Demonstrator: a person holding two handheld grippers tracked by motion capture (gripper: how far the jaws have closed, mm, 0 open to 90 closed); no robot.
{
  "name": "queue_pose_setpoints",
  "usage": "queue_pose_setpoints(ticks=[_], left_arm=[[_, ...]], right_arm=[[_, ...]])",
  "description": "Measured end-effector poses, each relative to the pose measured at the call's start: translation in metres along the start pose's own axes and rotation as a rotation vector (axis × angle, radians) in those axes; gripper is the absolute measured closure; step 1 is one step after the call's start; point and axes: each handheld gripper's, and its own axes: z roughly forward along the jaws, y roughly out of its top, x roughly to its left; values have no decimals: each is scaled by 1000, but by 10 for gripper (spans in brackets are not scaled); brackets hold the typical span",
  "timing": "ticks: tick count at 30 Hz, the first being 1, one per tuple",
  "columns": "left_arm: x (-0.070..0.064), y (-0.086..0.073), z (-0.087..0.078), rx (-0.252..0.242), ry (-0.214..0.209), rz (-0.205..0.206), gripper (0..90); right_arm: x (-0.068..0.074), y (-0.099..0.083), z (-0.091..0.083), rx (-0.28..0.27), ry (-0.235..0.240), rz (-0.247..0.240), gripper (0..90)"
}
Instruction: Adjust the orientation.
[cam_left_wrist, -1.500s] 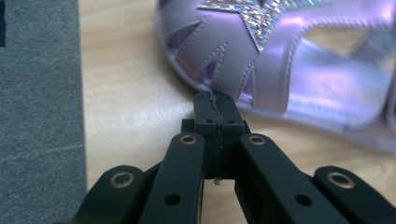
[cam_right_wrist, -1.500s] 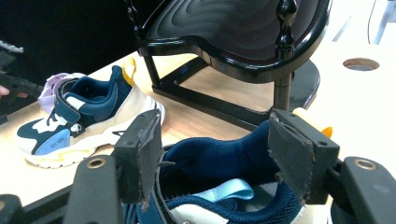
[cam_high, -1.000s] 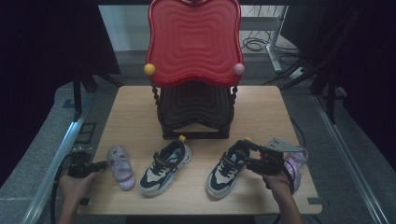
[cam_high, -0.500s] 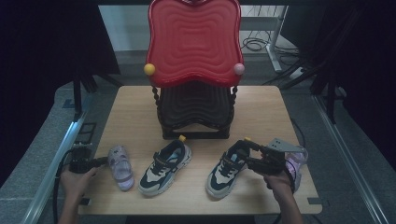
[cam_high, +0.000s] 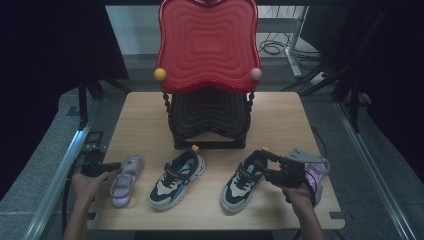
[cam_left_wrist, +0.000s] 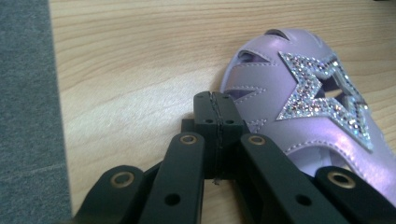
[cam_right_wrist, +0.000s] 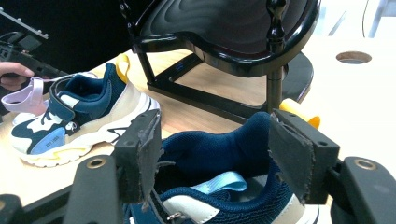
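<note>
high view, right sneaker (cam_high: 243, 180) (near table edge (cam_high: 210, 230)), right gripper (cam_high: 266, 167) fingers apart

Right lilac sandal (cam_high: 317, 176) behind tool (cam_high: 267, 167)

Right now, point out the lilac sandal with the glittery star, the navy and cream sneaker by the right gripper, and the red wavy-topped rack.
Lilac sandal with glittery star (cam_left_wrist: 322, 95), left gripper view: on the star.
Navy and cream sneaker (cam_high: 243, 181), high view: on its tongue.
Red wavy-topped rack (cam_high: 207, 42), high view: on the red top's middle.
</note>
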Motion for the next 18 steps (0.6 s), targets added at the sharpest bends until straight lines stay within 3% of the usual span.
queue_pose_setpoints(ticks=[12, 18], left_arm=[[-7, 9, 7, 4, -17, 46, 900], [-11, 7, -10, -109, -13, 64, 858]], right_arm=[[0, 0, 0, 2, -2, 4, 356], [0, 0, 0, 11, -11, 6, 357]])
